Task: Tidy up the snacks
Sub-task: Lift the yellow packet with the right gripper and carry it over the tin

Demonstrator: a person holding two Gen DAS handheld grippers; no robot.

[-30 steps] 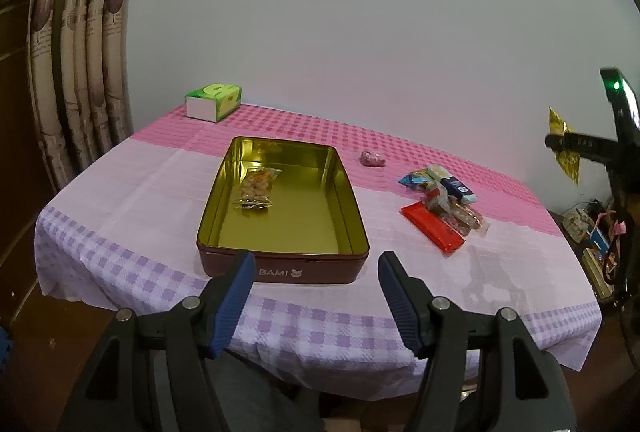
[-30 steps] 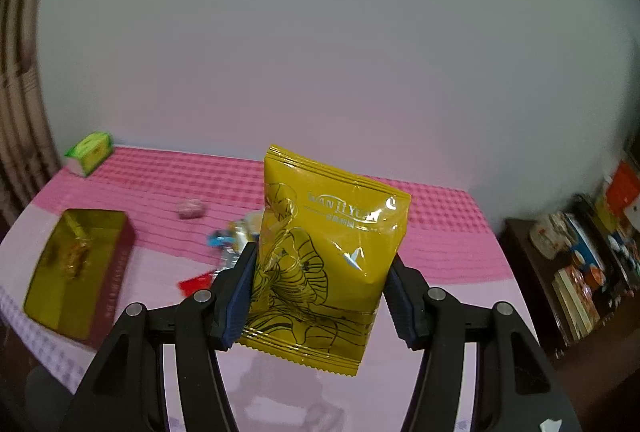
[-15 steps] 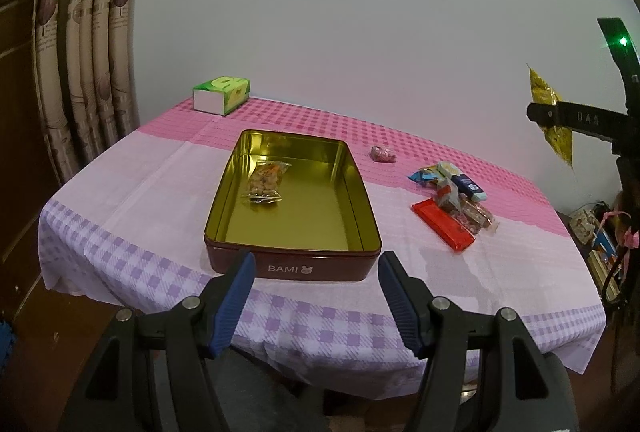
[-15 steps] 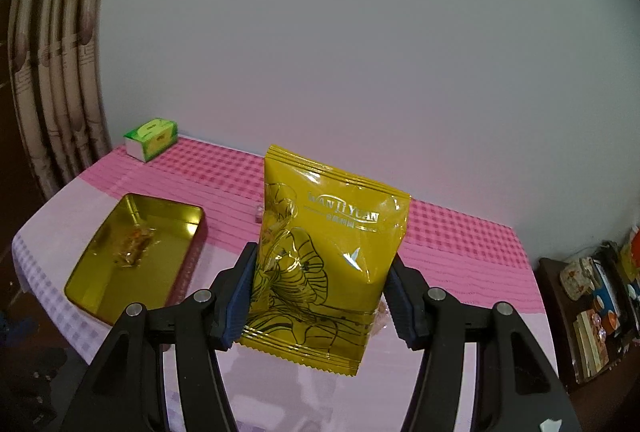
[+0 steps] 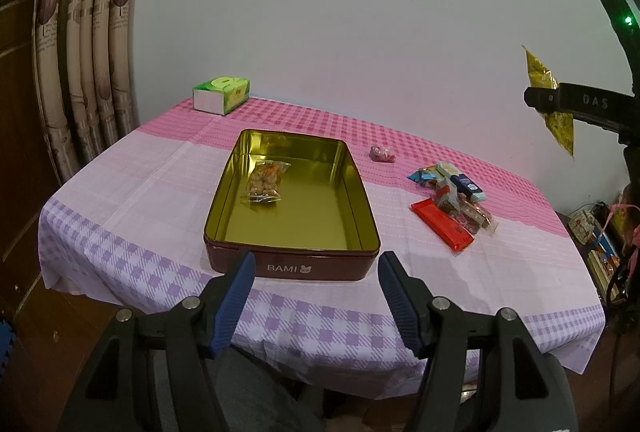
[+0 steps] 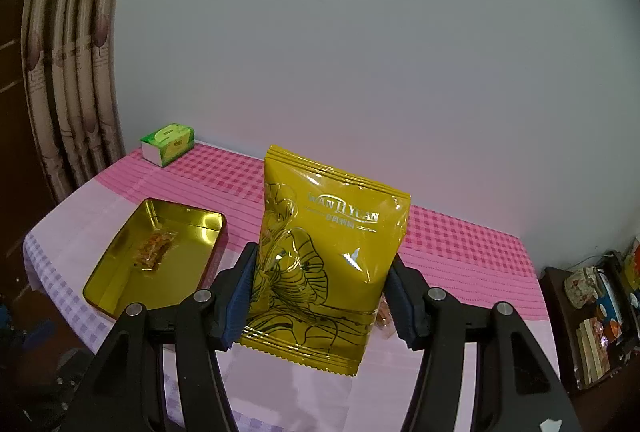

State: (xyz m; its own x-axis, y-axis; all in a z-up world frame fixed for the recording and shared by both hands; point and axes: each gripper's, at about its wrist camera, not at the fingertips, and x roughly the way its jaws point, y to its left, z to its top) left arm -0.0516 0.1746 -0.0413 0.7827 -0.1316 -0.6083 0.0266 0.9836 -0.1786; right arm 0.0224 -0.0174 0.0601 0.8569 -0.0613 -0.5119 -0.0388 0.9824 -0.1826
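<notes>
A plain white wall stands behind a table [image 5: 132,199] covered with a pink and purple checked cloth. I read "BAMI" on the near wall of the open gold tin [image 5: 294,268], and "WAN LI YUAN" on the yellow snack bag [image 6: 324,264]. My right gripper [image 6: 320,296] points slightly down over the table and its pads clamp this bag at both sides, upright, to the right of the tin. My left gripper [image 5: 316,296] hangs at the near table edge, jaws apart, nothing between them. One clear snack packet [image 5: 265,183] lies inside the tin. A pile of snacks [image 5: 452,203] lies right of it, a pink candy [image 5: 382,153] farther back, a green tissue box [image 5: 221,94] at the far left corner.
</notes>
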